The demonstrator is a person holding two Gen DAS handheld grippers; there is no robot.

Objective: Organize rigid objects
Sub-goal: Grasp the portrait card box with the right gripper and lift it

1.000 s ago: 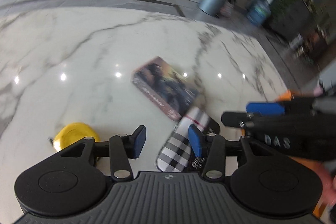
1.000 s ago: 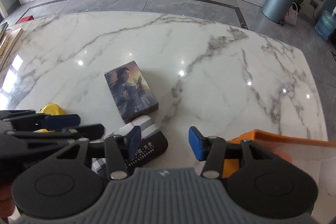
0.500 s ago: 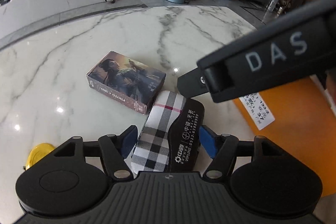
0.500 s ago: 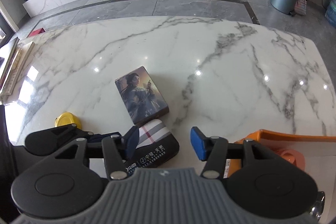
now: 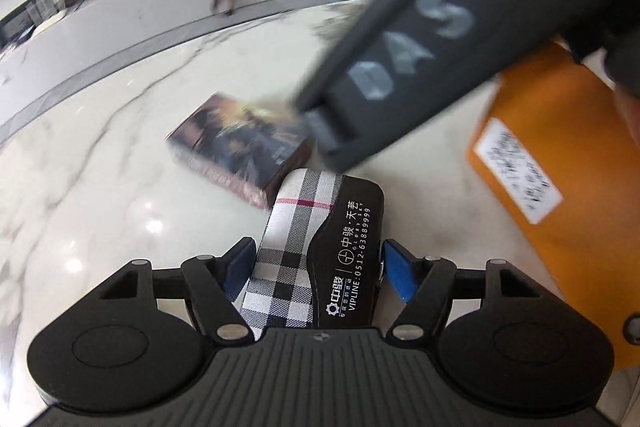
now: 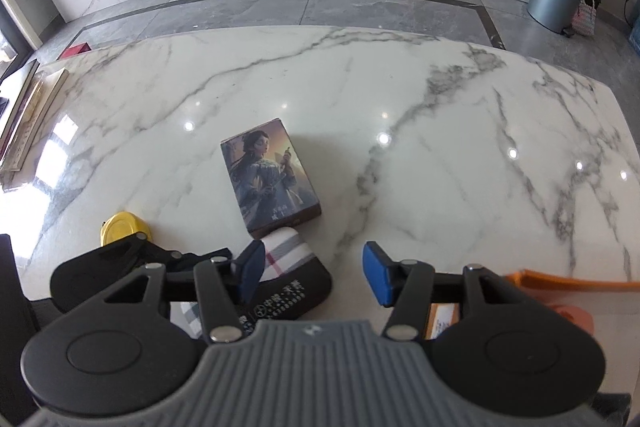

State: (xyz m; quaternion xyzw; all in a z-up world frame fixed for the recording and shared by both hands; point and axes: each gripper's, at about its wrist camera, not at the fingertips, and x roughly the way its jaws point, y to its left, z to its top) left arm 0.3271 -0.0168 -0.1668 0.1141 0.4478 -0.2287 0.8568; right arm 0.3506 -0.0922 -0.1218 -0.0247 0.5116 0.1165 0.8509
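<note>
A plaid and black glasses case (image 5: 320,251) lies on the marble table, its near end between the blue pads of my left gripper (image 5: 318,267); the jaws stand around it, and I cannot tell whether they press on it. The case also shows in the right wrist view (image 6: 288,271). A picture box (image 6: 270,175) lies just beyond it, touching its far end (image 5: 240,143). My right gripper (image 6: 312,273) is open and empty, hovering above the table right of the case. Its body (image 5: 420,39) crosses the left wrist view.
An orange bin (image 5: 560,163) with a white label stands at the right, its rim (image 6: 572,283) beside my right gripper. A yellow round lid (image 6: 122,231) lies at the left. A framed board (image 6: 28,115) lies at the table's left edge.
My left gripper has moved forward so the glasses case sits deeper between its pads, and the jaws have narrowed around it. The right gripper has barely moved.
</note>
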